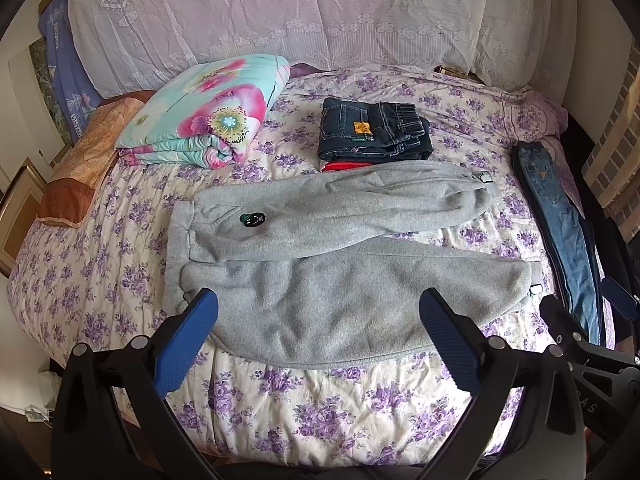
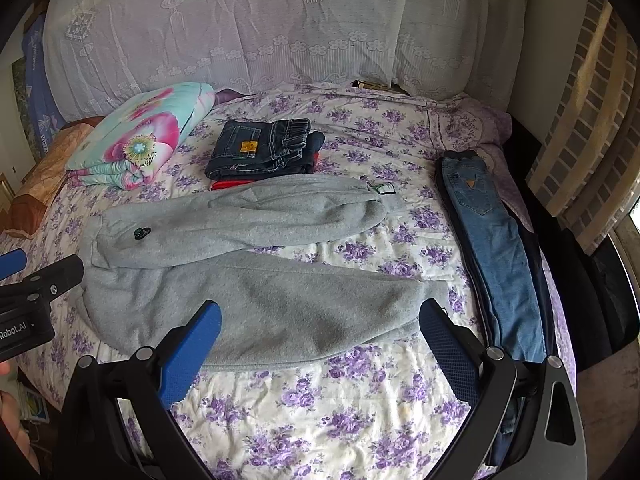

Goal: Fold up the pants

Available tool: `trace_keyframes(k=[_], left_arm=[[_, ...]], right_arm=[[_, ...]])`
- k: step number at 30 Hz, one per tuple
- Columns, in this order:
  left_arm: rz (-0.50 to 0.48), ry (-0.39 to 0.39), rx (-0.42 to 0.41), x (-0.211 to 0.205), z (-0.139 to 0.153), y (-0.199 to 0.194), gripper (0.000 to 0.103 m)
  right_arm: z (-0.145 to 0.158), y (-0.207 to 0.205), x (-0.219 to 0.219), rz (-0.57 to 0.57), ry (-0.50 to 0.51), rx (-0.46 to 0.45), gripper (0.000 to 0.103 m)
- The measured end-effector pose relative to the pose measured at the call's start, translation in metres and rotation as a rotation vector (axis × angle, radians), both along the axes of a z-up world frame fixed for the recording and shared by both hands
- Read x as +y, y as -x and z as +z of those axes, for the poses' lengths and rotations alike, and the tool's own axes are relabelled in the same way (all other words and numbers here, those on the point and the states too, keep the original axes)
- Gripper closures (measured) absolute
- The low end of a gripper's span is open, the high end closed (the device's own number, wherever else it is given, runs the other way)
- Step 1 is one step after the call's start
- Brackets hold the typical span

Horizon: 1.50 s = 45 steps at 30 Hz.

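Grey fleece pants lie spread flat on the floral bed, waistband to the left, both legs running right and splayed apart; they also show in the right wrist view. My left gripper is open and empty, hovering above the near leg close to the bed's front edge. My right gripper is open and empty, above the near leg toward its cuff. The right gripper's body shows at the right edge of the left wrist view.
A stack of folded dark jeans over something red sits behind the grey pants. A folded flowered quilt lies at the back left. Blue jeans lie lengthwise along the bed's right edge. Lace-covered pillows line the headboard.
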<state>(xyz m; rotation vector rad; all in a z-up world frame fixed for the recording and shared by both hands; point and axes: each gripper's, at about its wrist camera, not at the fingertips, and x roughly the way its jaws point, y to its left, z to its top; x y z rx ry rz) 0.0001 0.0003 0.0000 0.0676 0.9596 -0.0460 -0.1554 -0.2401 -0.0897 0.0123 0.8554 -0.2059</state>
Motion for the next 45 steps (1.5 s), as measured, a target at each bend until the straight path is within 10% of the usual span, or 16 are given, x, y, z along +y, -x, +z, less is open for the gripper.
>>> trace_keyframes(k=[45], left_arm=[[-0.001, 0.011, 0.009, 0.004, -0.004, 0.000, 0.005]], right_arm=[[-0.003, -0.011, 0.004, 0.002, 0.000, 0.014, 0.004]])
